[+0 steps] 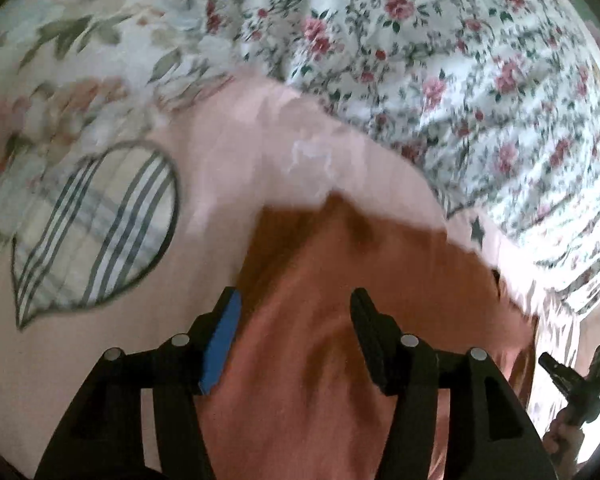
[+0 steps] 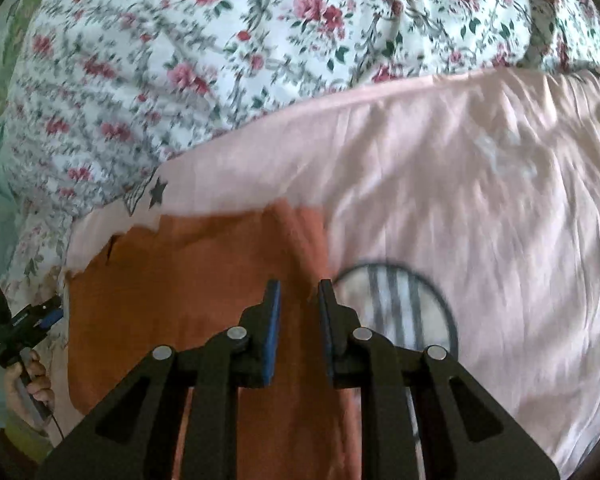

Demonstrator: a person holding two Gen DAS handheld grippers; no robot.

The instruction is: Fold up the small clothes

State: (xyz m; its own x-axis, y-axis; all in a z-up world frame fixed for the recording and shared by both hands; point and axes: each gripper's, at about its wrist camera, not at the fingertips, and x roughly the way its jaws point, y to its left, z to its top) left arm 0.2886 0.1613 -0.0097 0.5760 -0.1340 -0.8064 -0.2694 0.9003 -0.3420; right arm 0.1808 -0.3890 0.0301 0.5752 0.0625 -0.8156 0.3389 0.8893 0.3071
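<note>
An orange garment lies on a pale pink cloth with a striped heart print. My left gripper is open, its fingers spread over the orange garment. In the right wrist view my right gripper has its jaws narrowly apart over the right edge of the orange garment; whether cloth is pinched between them I cannot tell. The heart print lies just right of it on the pink cloth. Each gripper shows in the other's view: the right gripper, the left gripper.
A floral bedsheet covers the bed beyond the pink cloth; it also fills the top of the right wrist view. A paler floral fabric lies at the far left. A hand holds the left gripper.
</note>
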